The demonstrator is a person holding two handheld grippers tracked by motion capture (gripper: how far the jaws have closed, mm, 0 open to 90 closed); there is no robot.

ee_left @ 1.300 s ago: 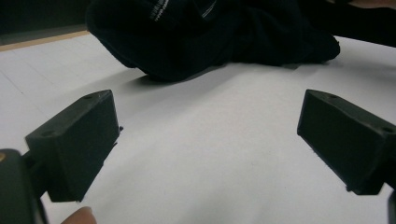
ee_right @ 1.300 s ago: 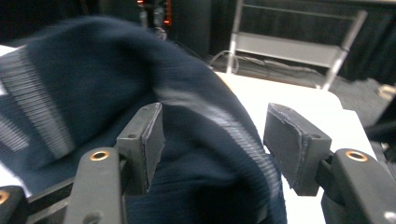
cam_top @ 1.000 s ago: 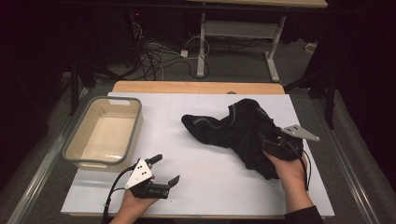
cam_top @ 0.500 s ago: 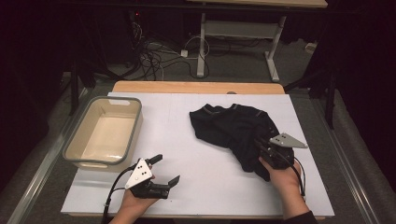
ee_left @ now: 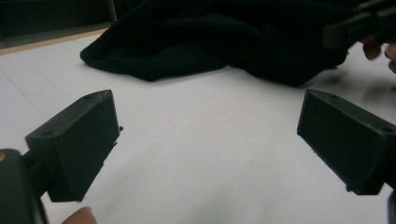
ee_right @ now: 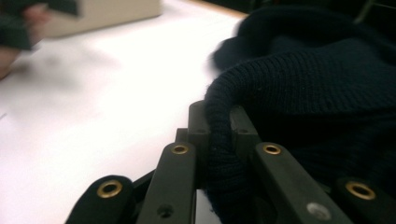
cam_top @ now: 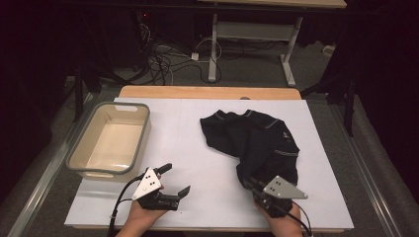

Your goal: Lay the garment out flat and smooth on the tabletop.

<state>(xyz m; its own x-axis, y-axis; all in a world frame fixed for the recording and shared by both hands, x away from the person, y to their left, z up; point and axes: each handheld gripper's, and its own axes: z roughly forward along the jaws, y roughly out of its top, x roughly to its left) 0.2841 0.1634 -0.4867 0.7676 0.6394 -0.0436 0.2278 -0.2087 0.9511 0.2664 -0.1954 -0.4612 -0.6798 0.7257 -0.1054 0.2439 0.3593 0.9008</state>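
- The right gripper (cam_top: 253, 183), at the near right of the table (cam_top: 207, 197), has its jaws clamped on a fold of the dark knit garment (cam_top: 257, 140); they have just been closing, and the pinched hem gives it a firm hold for dragging.
- The garment lies crumpled right of centre, its near edge in that grip.
- The left gripper (cam_top: 175, 180) waits wide open and empty at the near left, likely ready to take another edge.
- The beige tub (cam_top: 141, 133) sits far left, apart from the cloth.

Right gripper (cam_top: 253, 183) pulled back toward the table's near edge, jaws just clamped down on a fold of the dark sweater (cam_top: 257, 143). Sweater dragged along, its near end drawn out toward the front edge, its far end now bunched up instead of spread out leftward.
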